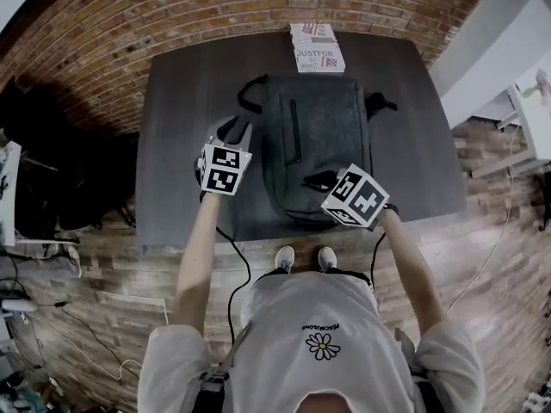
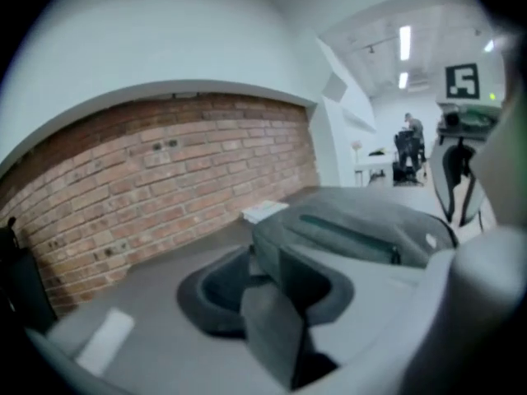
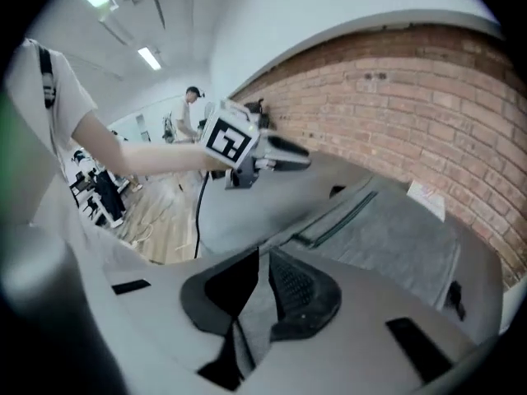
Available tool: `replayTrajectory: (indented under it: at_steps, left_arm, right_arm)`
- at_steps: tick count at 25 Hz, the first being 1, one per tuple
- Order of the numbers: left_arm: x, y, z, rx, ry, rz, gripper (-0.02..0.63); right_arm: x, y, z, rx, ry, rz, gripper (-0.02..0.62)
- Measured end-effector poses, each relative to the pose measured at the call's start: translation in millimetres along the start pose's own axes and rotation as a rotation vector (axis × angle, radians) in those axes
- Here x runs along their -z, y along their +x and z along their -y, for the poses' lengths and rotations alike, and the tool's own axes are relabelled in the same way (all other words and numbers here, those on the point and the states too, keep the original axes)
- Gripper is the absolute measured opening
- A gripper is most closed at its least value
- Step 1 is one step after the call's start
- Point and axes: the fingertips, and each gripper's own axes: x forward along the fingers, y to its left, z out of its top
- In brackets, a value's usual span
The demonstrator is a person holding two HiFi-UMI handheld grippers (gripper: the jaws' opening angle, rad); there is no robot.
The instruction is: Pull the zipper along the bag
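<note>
A grey backpack (image 1: 327, 136) lies flat on the dark table (image 1: 181, 101), with a dark zipper line (image 1: 294, 132) on its front pocket. My left gripper (image 1: 239, 133) hovers just off the bag's left edge, its jaws apart with nothing between them. In the left gripper view the bag (image 2: 362, 229) lies ahead and to the right of the left gripper (image 2: 263, 282). My right gripper (image 1: 317, 181) hangs over the bag's near end. In the right gripper view the right gripper (image 3: 263, 282) shows a narrow gap with only grey bag fabric (image 3: 395, 245) behind it.
A white printed box (image 1: 317, 48) sits at the table's far edge, just beyond the bag. A brick wall (image 1: 172, 15) backs the table. Cables trail on the wooden floor (image 1: 103, 334) at the near left. The person's shoes (image 1: 284, 256) stand at the table's near edge.
</note>
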Motion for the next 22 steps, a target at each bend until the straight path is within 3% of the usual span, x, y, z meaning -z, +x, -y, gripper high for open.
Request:
replayTrajectory:
  at_steps: [3,6,9,12,16,22]
  left_arm:
    - [-48,-21,0,-0.066,0.004,0.087,0.086]
    - [-96,-50,5,-0.169,-0.021,0.202,0.020]
    - [-135,-80,19,-0.249,-0.050,0.308,0.003]
    - [-155,-103,41,-0.312,-0.050,0.361,0.002]
    - [-155,-129,65,-0.381,-0.067,0.398,0.002]
    - [-153,-155,81,-0.436,-0.078,0.411,0.002]
  right_arm:
    - [-51,-39,26,0.090,-0.006,0.214,0.030]
    - [-86,-82,46,0.195,0.012,0.417,0.002]
    - [-105,-118,56,0.276,0.053,0.594,0.000]
    - [-111,-145,61,0.349,0.103,0.734,0.000]
    - [-103,-166,61,0.446,0.135,0.836,0.000]
    - [-77,-177,57,0.499,0.192,0.881,-0.002]
